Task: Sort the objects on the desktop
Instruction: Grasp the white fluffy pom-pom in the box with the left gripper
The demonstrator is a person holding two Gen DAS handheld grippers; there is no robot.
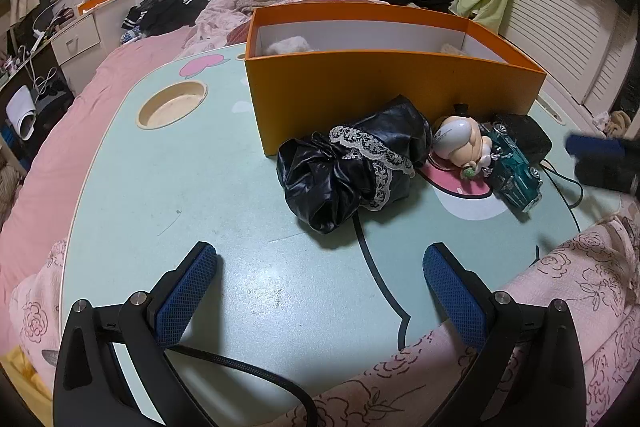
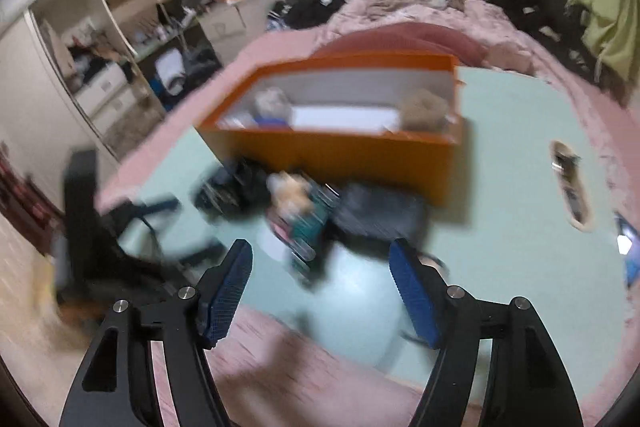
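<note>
An orange box point(image 1: 384, 91) stands on the pale green table point(image 1: 168, 195), with fluffy items inside. In front of it lie a black shiny bag with lace trim point(image 1: 352, 163), a small doll figure point(image 1: 460, 143), a green toy car point(image 1: 516, 175) and a black pouch point(image 1: 524, 135). My left gripper point(image 1: 320, 267) hovers open over bare table, short of the bag. In the blurred right wrist view my right gripper point(image 2: 320, 263) is open and empty, near the toy car point(image 2: 308, 227), the doll figure point(image 2: 290, 193) and the black pouch point(image 2: 380, 215), before the orange box point(image 2: 340, 151). The right gripper point(image 1: 600, 159) shows blurred at the left wrist view's right edge.
The table has a round cup hole point(image 1: 172, 105) at far left and a slot point(image 2: 572, 183) at the right. A black cable point(image 1: 568, 183) runs off the pouch. Pink bedding point(image 1: 48, 163) surrounds the table, floral fabric point(image 1: 580, 267) at the near right. The left gripper point(image 2: 100, 227) appears at left.
</note>
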